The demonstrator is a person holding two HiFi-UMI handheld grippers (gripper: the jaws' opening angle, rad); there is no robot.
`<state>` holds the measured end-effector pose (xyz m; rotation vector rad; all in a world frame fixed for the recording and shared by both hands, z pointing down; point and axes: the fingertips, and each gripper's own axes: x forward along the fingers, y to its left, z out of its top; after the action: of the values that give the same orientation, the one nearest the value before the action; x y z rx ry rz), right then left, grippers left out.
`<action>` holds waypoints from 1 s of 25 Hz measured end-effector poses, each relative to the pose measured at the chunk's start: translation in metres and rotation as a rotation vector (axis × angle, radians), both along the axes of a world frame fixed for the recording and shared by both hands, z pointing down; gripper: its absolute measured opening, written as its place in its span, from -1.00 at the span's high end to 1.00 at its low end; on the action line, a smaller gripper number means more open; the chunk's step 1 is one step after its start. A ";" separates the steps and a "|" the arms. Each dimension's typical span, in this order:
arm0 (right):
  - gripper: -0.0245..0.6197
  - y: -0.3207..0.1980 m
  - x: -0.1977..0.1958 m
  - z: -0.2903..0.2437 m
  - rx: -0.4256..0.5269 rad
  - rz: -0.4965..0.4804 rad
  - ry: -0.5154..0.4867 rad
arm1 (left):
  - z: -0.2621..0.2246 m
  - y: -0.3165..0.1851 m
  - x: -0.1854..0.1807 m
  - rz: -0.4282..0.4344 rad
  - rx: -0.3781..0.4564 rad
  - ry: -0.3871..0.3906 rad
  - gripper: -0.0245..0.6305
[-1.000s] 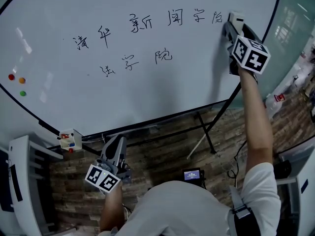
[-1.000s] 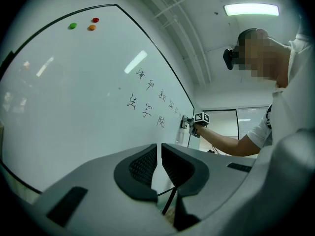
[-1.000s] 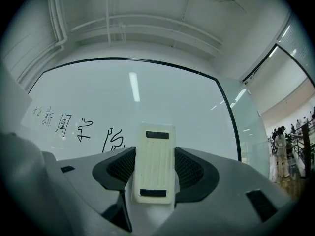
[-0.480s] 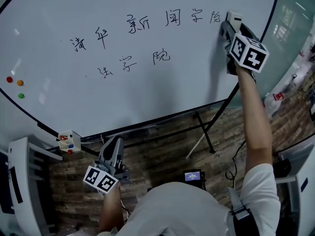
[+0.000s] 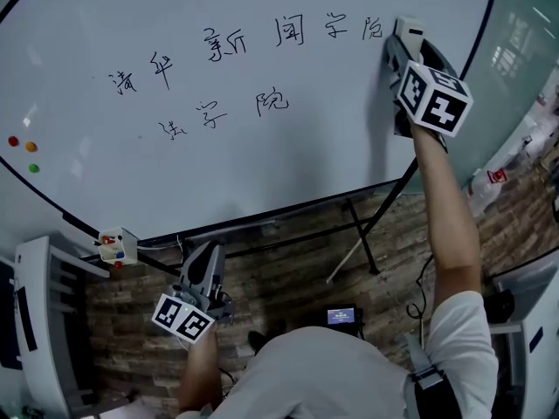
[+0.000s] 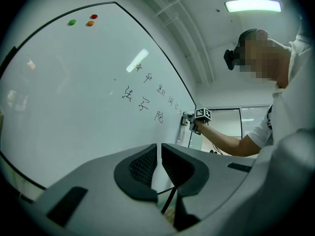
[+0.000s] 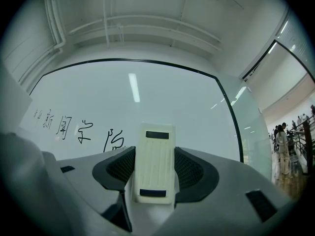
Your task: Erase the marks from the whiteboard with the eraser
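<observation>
At the upper right of the head view, the right gripper [image 5: 407,45] holds the pale, oblong eraser [image 5: 410,30] up to the whiteboard [image 5: 288,168], its jaws pinching the eraser by its two long sides. In the right gripper view the eraser stands lengthwise between the pads, with one short end pointing away from the gripper and up the board. Whether its face is already pressed to the surface cannot be made out. Everything to be erased lies to the eraser's left in the frame. The upper row of handwritten marks [image 5: 288,33] runs leftward from a last character just beside the eraser, and a shorter lower row [image 5: 223,109] sits below it, further left and well apart from the eraser. The eraser's long axis lies roughly across the line of writing, so a leftward sweep along the top row would likely cover the full height of the characters. A second, lower pass would be needed for the other line. The left gripper [image 5: 203,267] hangs at the lower left, below the board's bottom edge and far from any writing. Its jaws are drawn almost together with only a thin slit between them, and they hold nothing. The work therefore appears to fall to the right hand. Three coloured magnets [image 5: 26,151] cling to the board at the far left of the frame, clear of both rows.
</observation>
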<state>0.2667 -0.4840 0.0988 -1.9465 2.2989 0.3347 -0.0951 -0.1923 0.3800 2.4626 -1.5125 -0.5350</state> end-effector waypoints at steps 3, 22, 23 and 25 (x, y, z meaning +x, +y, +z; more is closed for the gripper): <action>0.12 0.000 0.000 0.001 -0.002 0.014 -0.015 | 0.005 0.004 -0.011 0.005 -0.013 -0.001 0.87; 0.12 0.019 -0.010 -0.009 0.011 0.077 -0.086 | 0.006 0.012 -0.055 0.032 -0.031 -0.004 0.87; 0.12 0.020 -0.011 -0.010 0.013 0.074 -0.084 | 0.004 0.012 -0.053 0.036 -0.029 -0.005 0.87; 0.12 0.022 -0.016 -0.011 0.014 0.067 -0.074 | 0.003 0.011 -0.050 0.042 -0.025 -0.004 0.87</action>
<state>0.2508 -0.4623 0.0875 -1.9975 2.1842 0.2795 -0.1455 -0.1811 0.3826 2.4717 -1.4564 -0.5009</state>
